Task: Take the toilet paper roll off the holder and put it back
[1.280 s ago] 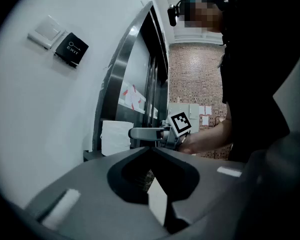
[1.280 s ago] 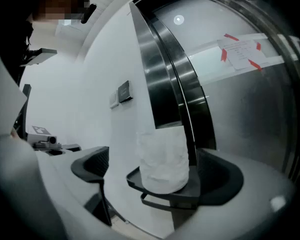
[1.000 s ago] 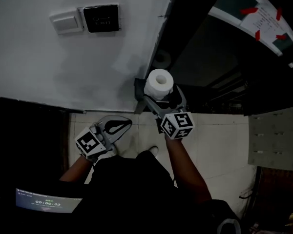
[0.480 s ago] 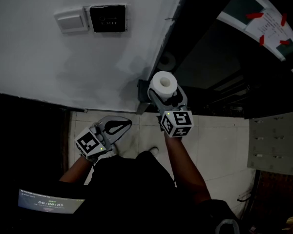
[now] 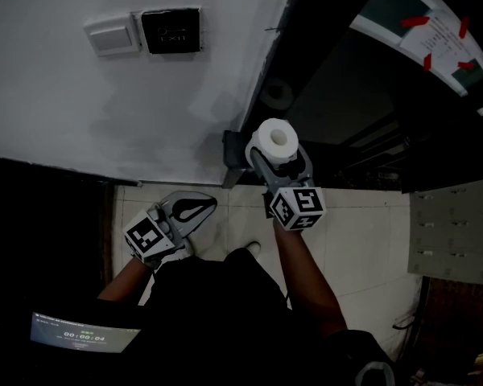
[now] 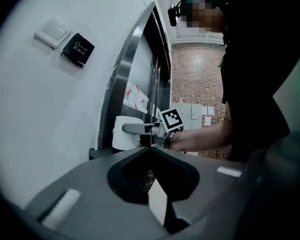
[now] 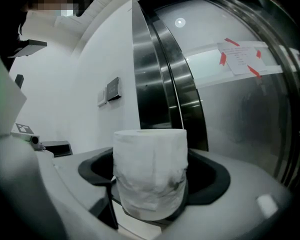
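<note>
The white toilet paper roll (image 5: 275,141) stands upright between the jaws of my right gripper (image 5: 277,158), just right of the dark wall holder (image 5: 230,156). In the right gripper view the roll (image 7: 150,171) fills the gap of the right gripper (image 7: 152,156); the jaws are closing and their pads dent its lower sides. My left gripper (image 5: 189,209) hangs low at the left with nothing in it, and its tips meet. In the left gripper view the left gripper (image 6: 151,149) points toward the roll (image 6: 124,133) and the holder (image 6: 102,153).
A white wall (image 5: 105,111) carries a white switch (image 5: 110,36) and a black exit plate (image 5: 171,30). A steel door frame (image 7: 155,74) and a dark door with a taped paper notice (image 5: 439,39) stand to the right. Tiled floor (image 5: 362,223) lies below.
The right gripper's jaws have drawn in round the roll, and gripper and roll have shifted slightly right, away from the holder. The left gripper has stayed put.
</note>
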Demonstrator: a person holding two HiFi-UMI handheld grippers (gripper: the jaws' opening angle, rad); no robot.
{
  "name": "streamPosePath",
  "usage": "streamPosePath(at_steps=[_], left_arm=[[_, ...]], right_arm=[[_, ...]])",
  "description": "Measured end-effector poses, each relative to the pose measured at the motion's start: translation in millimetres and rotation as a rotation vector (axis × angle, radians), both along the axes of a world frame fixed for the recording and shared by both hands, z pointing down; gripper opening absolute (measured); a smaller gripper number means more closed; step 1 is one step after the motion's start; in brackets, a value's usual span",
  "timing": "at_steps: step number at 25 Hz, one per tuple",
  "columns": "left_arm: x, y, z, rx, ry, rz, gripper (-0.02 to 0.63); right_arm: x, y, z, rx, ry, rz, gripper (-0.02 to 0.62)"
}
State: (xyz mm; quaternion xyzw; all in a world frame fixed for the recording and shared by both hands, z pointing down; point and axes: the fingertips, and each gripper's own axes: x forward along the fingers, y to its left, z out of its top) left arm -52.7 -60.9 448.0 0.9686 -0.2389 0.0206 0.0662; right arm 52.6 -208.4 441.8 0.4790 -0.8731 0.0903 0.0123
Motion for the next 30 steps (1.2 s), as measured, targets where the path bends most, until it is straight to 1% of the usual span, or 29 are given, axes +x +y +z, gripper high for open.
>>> streamPosePath(at_steps=[3, 7, 11, 15, 19, 23, 25, 26, 28, 30], left_arm=[[5.9, 0.8, 0.4, 0.01, -0.004, 0.018, 0.002], [18.7, 3.3, -5.6, -0.01, -0.003, 0.039, 0.002], [30.3, 5.0, -6.2, 0.01, 0.001, 0.064, 0.002], [39.5, 8.9, -7.2, -0.009, -0.007, 0.073, 0.002], [44.4, 10.6, -4.2, 0.025, -0.006, 0.079, 0.002], [47.7, 13.4, -8.6, -0.005, -0.015, 0.071, 0.002], [47.4, 14.1, -8.1, -0.006, -0.019, 0.066, 0.002], [46.7, 14.3, -7.7, -0.005, -0.02, 0.063, 0.002], [44.9, 14.7, -6.9, 0.0, -0.021, 0.057, 0.002], [42.4, 15.4, -5.8, 0.007, -0.022, 0.051, 0.002]], right_arm=[[15.3, 2.4, -1.5, 0.004, 0.005, 0.022, 0.416], [38.3, 4.6, -2.8, 0.007, 0.022, 0.065, 0.416], [62.8, 6.0, -3.5, 0.01, 0.043, 0.106, 0.416], [88.0, 6.9, -2.6, 0.013, 0.073, 0.142, 0.416], [107.1, 5.7, -0.5, 0.006, 0.084, 0.164, 0.416], [117.8, 4.2, 3.5, -0.001, 0.083, 0.176, 0.416], [123.6, 2.1, 6.5, -0.015, 0.033, 0.188, 0.416], [127.6, 0.5, 8.9, -0.029, -0.016, 0.199, 0.416], [139.5, -3.4, 17.3, -0.077, -0.165, 0.236, 0.416], [156.5, -6.7, 33.0, -0.145, -0.357, 0.293, 0.416]])
